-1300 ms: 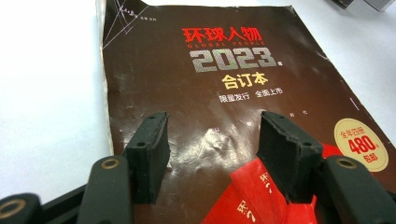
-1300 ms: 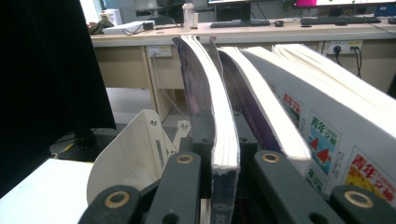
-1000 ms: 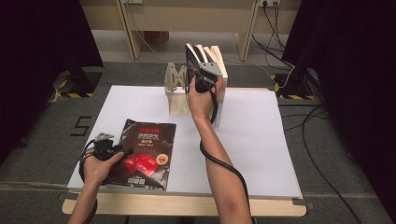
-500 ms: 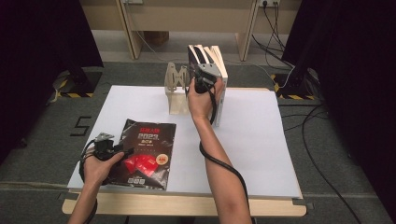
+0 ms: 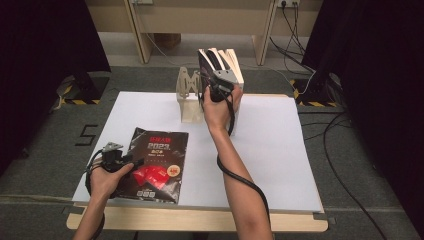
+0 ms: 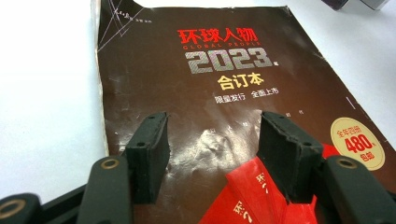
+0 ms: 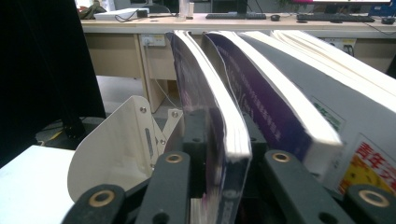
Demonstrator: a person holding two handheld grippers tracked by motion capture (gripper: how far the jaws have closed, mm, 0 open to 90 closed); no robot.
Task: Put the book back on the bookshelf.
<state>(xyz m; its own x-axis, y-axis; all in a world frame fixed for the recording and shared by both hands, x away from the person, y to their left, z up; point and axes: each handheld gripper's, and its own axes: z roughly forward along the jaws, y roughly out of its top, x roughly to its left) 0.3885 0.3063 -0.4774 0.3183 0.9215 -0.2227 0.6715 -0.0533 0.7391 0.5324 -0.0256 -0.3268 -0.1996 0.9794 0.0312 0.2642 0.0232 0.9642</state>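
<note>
A dark magazine (image 5: 157,160) with red print and "2023" on its cover (image 6: 210,70) lies flat on the white table (image 5: 280,150) at the front left. My left gripper (image 5: 131,159) hovers low over its near edge, open (image 6: 212,121), with nothing between the pads. Several books (image 5: 222,55) stand upright at the table's far edge beside a white bookend (image 5: 189,95). My right gripper (image 5: 215,67) reaches into that row from the near side. Its jaws have just been opening; the leftmost purple-covered book (image 7: 205,93) stands between them (image 7: 222,121) with a slight gap at the right pad.
The neighbouring books (image 7: 289,93) lean to the right, close against the right jaw. The bookend (image 7: 116,144) curves up just left of the left jaw. Desks and cables stand on the floor beyond the table.
No clear movement shows in the high view; both hands stay where they were.
</note>
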